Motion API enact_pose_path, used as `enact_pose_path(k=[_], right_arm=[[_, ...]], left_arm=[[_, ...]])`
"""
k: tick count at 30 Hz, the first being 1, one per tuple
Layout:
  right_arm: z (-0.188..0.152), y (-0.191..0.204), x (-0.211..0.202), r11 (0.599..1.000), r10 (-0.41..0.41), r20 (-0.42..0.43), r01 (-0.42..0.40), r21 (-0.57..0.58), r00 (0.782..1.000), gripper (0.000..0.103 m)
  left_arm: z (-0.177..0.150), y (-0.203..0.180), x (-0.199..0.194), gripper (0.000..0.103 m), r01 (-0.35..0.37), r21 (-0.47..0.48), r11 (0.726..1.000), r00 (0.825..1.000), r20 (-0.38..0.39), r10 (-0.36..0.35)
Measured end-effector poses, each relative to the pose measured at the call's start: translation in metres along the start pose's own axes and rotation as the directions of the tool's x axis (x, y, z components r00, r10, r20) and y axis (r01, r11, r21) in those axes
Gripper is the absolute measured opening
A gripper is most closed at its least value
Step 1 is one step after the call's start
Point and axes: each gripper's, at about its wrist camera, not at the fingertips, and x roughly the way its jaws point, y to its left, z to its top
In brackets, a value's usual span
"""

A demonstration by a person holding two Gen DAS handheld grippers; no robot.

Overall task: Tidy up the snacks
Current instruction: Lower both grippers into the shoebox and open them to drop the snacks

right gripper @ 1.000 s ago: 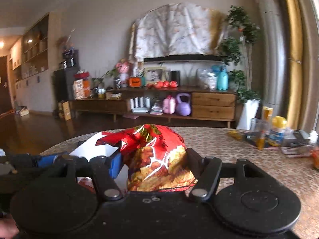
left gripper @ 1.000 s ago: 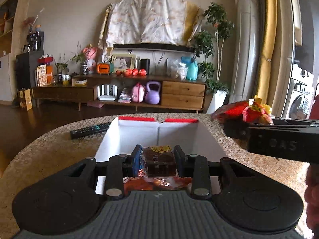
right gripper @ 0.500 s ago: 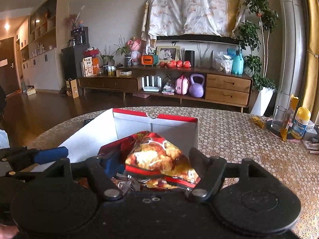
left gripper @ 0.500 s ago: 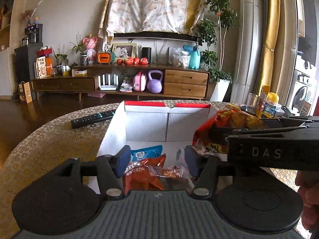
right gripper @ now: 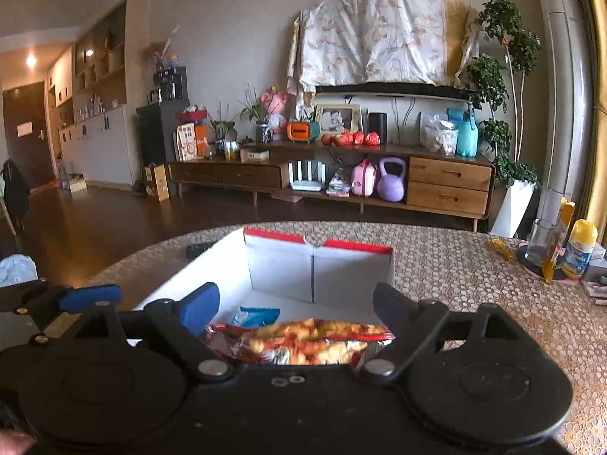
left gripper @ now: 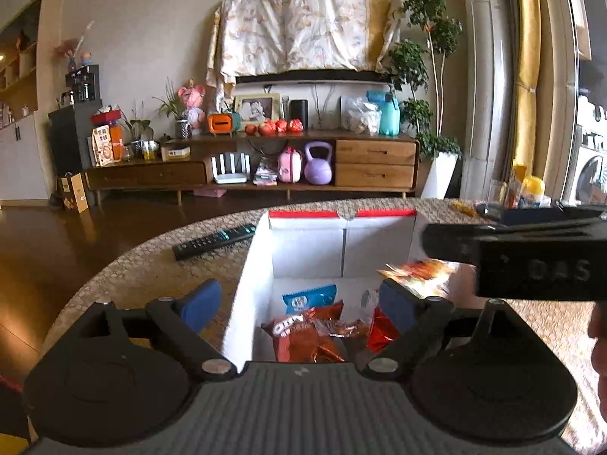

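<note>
While both pairs of tongs, left tongs (left gripper: 299, 303) and right tongs (right gripper: 296, 305), are opening over the box (left gripper: 246, 284) on the counter (right gripper: 474, 265), nothing is gripped. Chip bag (right gripper: 299, 341): loose below the right tongs, dropping into the box. Likely light, crinkly, slippery, crushable; pinch a sealed edge.

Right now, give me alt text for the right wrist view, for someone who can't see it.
The right gripper, jaws opening, hovers over a white cardboard box on a round table, with a red chip bag lying loose between its fingers and a blue packet behind. The left gripper's blue finger shows at the left edge.
</note>
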Motion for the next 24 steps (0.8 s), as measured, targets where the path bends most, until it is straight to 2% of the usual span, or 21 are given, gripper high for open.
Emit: enact_pose_path(k=[5,8,12,16,18,24], right_arm=[[0.002,-0.009,-0.019,0.999,-0.005,0.011,0.005,0.036,1.0,0.088],[-0.004,-0.015,-0.031,0.998,-0.01,-0.002,0.01,0.067,1.0,0.088],[-0.009,-0.022,-0.05,0.996,-0.019,-0.003,0.02,0.092,1.0,0.088],[-0.007,-0.026,-0.064,0.995,-0.024,0.017,0.022,0.096,1.0,0.089],[-0.006,-0.028,-0.069,0.995,-0.031,0.03,0.028,0.098,0.999,0.095],[-0.005,-0.031,-0.075,0.994,-0.036,0.047,0.031,0.103,0.998,0.098]], left_arm=[[0.003,-0.005,-0.011,0.091,0.016,-0.013,1.0,1.0,-0.012,-0.017],[0.002,-0.014,-0.017,0.099,0.038,-0.009,0.999,0.999,-0.023,-0.038],[-0.001,-0.023,-0.023,0.1,0.054,-0.012,0.998,0.998,-0.036,-0.054],[0.0,-0.028,-0.024,0.102,0.031,-0.013,0.999,0.998,-0.047,-0.032],[0.001,-0.03,-0.025,0.103,0.016,-0.003,1.0,0.999,-0.049,-0.016],[0.003,-0.033,-0.027,0.103,0.018,0.005,1.0,0.999,-0.043,-0.018]])
